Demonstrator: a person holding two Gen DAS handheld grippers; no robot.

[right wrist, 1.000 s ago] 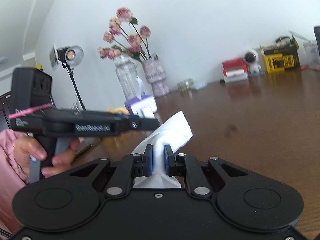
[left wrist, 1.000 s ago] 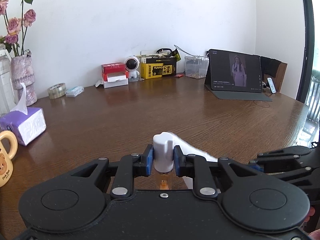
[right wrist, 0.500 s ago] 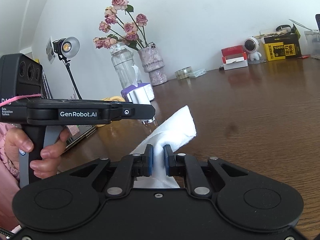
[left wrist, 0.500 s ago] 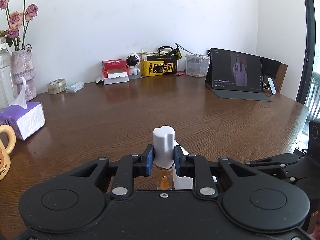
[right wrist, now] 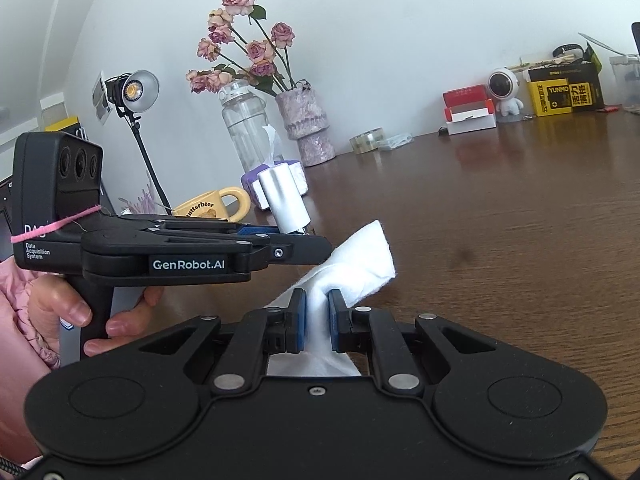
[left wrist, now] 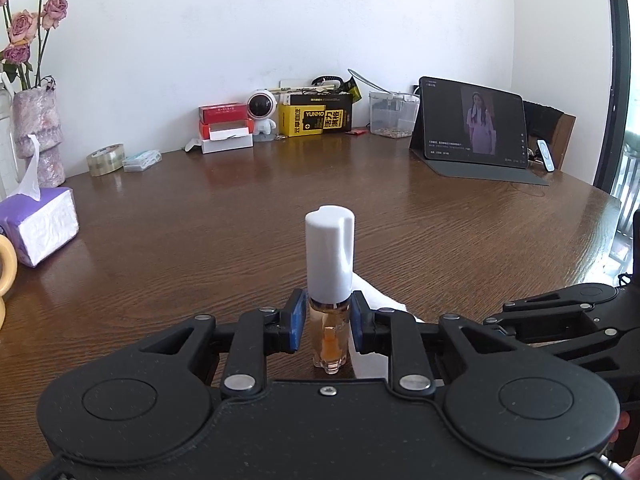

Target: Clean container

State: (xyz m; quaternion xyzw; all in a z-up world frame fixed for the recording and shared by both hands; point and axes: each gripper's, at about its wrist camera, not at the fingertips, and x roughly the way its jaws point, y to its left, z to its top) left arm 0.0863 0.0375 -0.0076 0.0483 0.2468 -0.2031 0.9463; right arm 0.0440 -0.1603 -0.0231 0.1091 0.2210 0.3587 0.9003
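- The left gripper (left wrist: 325, 322) pinches one small glass bottle (left wrist: 329, 334) at its clear body, below the white cap (left wrist: 329, 256); amber liquid sits inside.
- The right gripper (right wrist: 317, 322) is clamped on one white cloth (right wrist: 356, 258), just beside the bottle.
- Bare wooden table (left wrist: 400, 216) stretches ahead.
- Far edge: one tissue box (left wrist: 38, 224), one tape roll (left wrist: 105, 159), one tablet (left wrist: 472, 124).

A small clear glass bottle (left wrist: 329, 334) with a matt white plastic cap (left wrist: 329, 256) is showing amber liquid. A soft, fuzzy white cloth (right wrist: 352, 264) is bunching between blue rubbery fingers (right wrist: 299, 326). The dark wood table (left wrist: 240, 216) is gleaming, its grain visible. Matt black plastic is covering both tools.
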